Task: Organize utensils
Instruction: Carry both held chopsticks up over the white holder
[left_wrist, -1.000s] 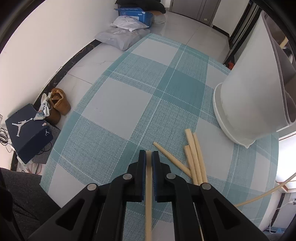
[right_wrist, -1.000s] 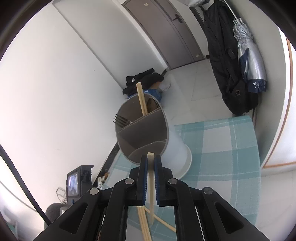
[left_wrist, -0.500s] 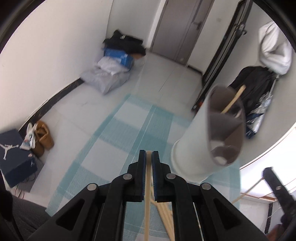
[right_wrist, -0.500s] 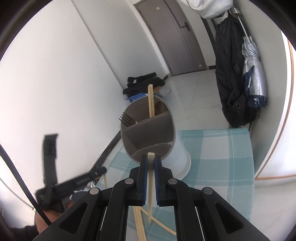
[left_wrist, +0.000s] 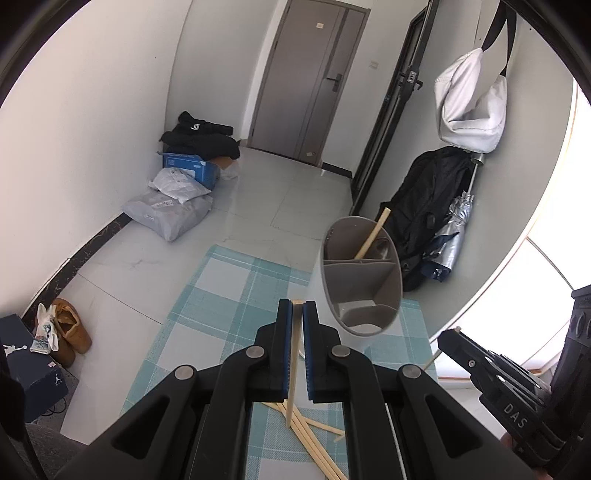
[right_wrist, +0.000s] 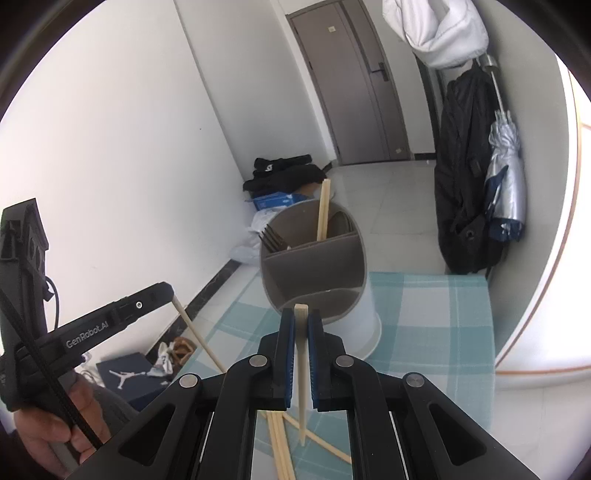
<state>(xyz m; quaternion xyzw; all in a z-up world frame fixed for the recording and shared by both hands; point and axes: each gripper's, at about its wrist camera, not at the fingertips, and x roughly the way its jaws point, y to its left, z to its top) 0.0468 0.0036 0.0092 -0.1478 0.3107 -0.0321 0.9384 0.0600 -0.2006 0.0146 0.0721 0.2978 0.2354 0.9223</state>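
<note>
Pale wooden chopsticks (left_wrist: 295, 424) are lying loose on the teal checked surface (left_wrist: 229, 295), near a white divided utensil holder (left_wrist: 364, 284) already carrying one. Left fingers (left_wrist: 297, 306) and right fingers (right_wrist: 301, 314) are each pinching a single chopstick, nearly closed.

Grey door (left_wrist: 310, 77) in the far wall; black clothes (left_wrist: 199, 138) on a blue box (left_wrist: 186, 168); grey parcels (left_wrist: 168, 206) on the floor; brown shoes (left_wrist: 70, 328); white bag (left_wrist: 471, 107), black coat (right_wrist: 465, 177), folded umbrella (right_wrist: 506, 173) hanging.
</note>
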